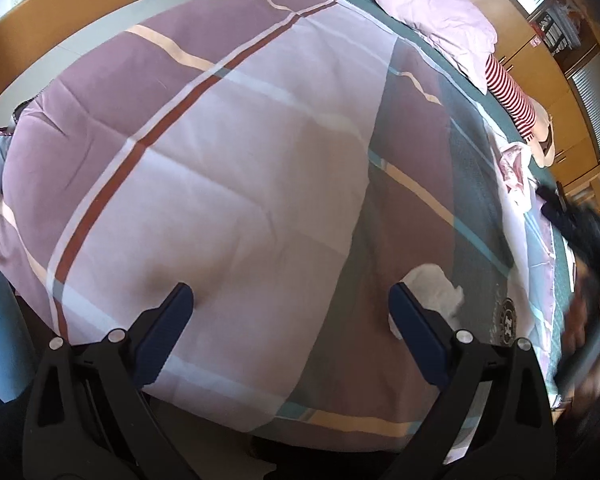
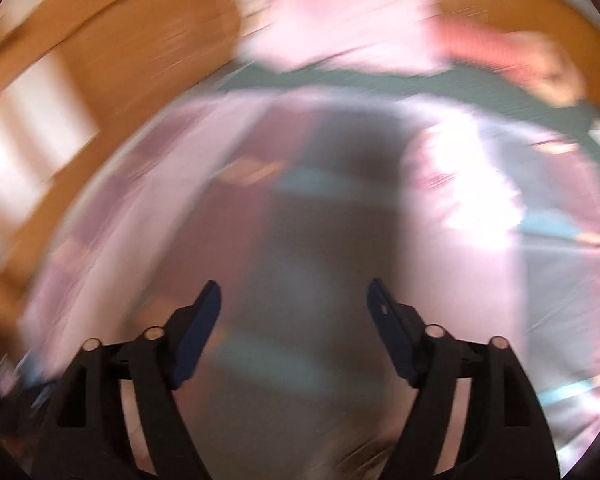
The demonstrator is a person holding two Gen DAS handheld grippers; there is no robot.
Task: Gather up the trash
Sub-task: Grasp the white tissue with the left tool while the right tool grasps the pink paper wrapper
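Covering the bed, a plaid quilt (image 1: 228,168) holds crumpled tissue (image 1: 435,288); both tools (image 1: 290,300) (image 2: 294,300) gape wide, empty.

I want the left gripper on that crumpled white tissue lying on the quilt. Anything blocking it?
Nothing visible does. The tissue lies uncovered on the quilt, partly behind the open left gripper's right finger.

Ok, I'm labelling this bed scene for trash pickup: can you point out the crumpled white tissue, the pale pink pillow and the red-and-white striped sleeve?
Crumpled white tissue (image 1: 435,286): left wrist view, its middle, beside the open gripper's finger.
Pale pink pillow (image 1: 435,20): left wrist view, centre of its top face.
Red-and-white striped sleeve (image 1: 509,92): left wrist view, mid-length.
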